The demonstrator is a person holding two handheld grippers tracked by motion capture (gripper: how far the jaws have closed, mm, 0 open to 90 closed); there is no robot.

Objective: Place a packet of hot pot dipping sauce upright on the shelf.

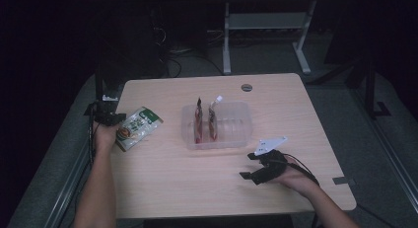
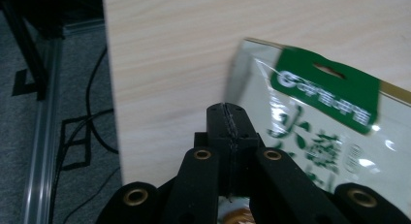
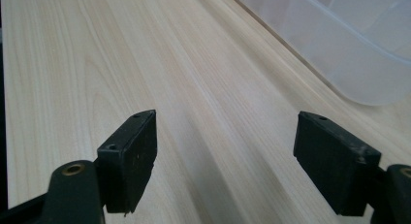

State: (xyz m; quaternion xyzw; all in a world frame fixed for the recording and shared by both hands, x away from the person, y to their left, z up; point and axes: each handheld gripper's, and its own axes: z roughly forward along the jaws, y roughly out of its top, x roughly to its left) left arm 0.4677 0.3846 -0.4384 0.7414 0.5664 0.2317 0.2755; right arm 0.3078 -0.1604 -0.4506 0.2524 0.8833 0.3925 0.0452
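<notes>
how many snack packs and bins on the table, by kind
green snack bag at the left gripper: 1
red pouches standing in the bin: 2
clear plastic bin: 1
total: 4

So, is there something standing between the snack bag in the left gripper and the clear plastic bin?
Nothing visible does. The left gripper is shut on the snack bag at the table's left edge, and bare table lies between it and the plastic bin.
</notes>
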